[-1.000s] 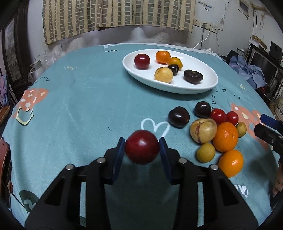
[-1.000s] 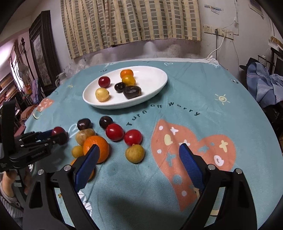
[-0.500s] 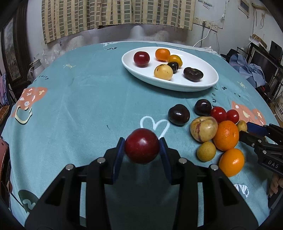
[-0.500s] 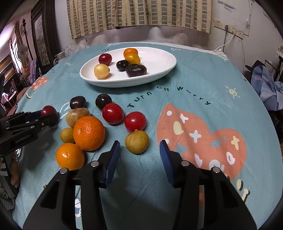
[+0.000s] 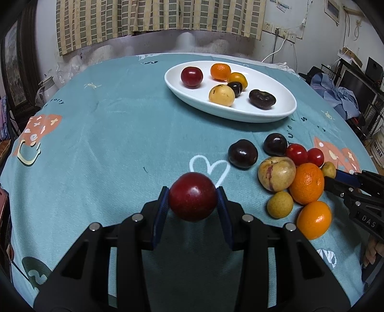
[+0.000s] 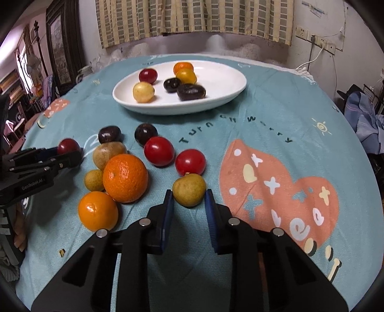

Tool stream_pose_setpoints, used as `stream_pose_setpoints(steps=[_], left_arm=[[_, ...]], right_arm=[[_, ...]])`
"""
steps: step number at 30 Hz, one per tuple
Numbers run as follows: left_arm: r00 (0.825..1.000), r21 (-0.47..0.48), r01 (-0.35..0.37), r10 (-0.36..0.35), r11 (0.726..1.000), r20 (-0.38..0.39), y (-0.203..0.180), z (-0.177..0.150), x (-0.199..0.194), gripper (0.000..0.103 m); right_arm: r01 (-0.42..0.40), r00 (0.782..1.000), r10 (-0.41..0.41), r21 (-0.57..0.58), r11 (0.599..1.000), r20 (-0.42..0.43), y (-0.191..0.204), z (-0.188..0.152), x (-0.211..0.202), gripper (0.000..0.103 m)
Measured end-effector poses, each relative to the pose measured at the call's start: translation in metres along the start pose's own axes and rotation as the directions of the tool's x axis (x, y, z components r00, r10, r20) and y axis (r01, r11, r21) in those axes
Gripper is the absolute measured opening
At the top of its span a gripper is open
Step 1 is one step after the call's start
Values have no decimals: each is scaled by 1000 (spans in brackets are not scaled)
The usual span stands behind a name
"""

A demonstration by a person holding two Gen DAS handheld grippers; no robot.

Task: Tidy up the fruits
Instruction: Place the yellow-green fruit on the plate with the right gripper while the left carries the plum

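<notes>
My left gripper (image 5: 192,199) is shut on a dark red plum (image 5: 192,195), held just above the teal tablecloth. My right gripper (image 6: 189,195) is shut on a small yellow-green fruit (image 6: 189,190) that rests on the cloth. A loose pile lies beside it: two oranges (image 6: 125,177) (image 6: 98,210), two red tomatoes (image 6: 159,151) (image 6: 190,162), two dark plums (image 6: 110,134) and a tan fruit (image 6: 108,153). The white oval plate (image 6: 223,96) at the back holds several fruits. In the right wrist view the left gripper (image 6: 69,153) shows at the left with the plum (image 6: 68,146).
The round table's tablecloth (image 5: 108,134) drops off at the edges. Blue clothing (image 6: 369,120) and furniture crowd the right side, and dark furniture (image 6: 60,48) stands at the left. A curtain (image 5: 156,16) hangs on the back wall.
My right gripper moved in toward the pile and its jaws went from wide apart to shut on the small yellow-green fruit. The left gripper kept still with the plum.
</notes>
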State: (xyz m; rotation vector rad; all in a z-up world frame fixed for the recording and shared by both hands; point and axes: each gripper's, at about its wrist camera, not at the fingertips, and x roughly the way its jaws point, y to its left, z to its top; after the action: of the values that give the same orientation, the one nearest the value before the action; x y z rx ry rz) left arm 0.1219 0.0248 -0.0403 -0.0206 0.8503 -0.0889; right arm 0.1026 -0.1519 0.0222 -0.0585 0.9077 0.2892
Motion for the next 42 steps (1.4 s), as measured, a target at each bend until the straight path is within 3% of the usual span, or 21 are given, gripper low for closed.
stream_pose_setpoints(steps=[9, 14, 21, 24, 27, 29, 30, 35, 38, 42], left_arm=[[995, -8, 53, -52, 999, 81, -7, 15, -23, 40], [993, 12, 51, -52, 999, 107, -15, 61, -15, 40], [991, -11, 46, -45, 999, 125, -14, 119, 22, 40], [993, -25, 37, -34, 999, 111, -8, 136, 42, 41], [994, -39, 47, -43, 998, 98, 0, 142, 54, 49], [993, -40, 54, -50, 998, 105, 7, 136, 49, 60], [994, -30, 47, -43, 998, 103, 11, 129, 43, 61], [998, 1, 40, -40, 999, 56, 38, 81, -2, 61], [999, 60, -17, 14, 998, 44, 47, 42, -31, 61], [999, 24, -29, 28, 999, 16, 64, -1, -49, 61]], right_arm=[[-43, 995, 40, 34, 998, 96, -4, 11, -29, 27], [-22, 991, 16, 39, 999, 136, -11, 59, -34, 27], [-57, 994, 50, 71, 996, 96, -13, 118, 21, 27], [-66, 997, 63, 55, 996, 53, -6, 127, 48, 27], [-71, 997, 70, 78, 994, 23, -5, 130, 63, 28], [-90, 996, 88, 92, 992, 30, -5, 127, 64, 28], [-88, 996, 86, 91, 992, 29, -4, 127, 65, 28], [-76, 995, 71, 71, 995, 65, -2, 122, 56, 28], [-91, 992, 84, 79, 993, 92, -3, 124, 47, 28], [-111, 989, 102, 89, 990, 107, -4, 120, 33, 28]])
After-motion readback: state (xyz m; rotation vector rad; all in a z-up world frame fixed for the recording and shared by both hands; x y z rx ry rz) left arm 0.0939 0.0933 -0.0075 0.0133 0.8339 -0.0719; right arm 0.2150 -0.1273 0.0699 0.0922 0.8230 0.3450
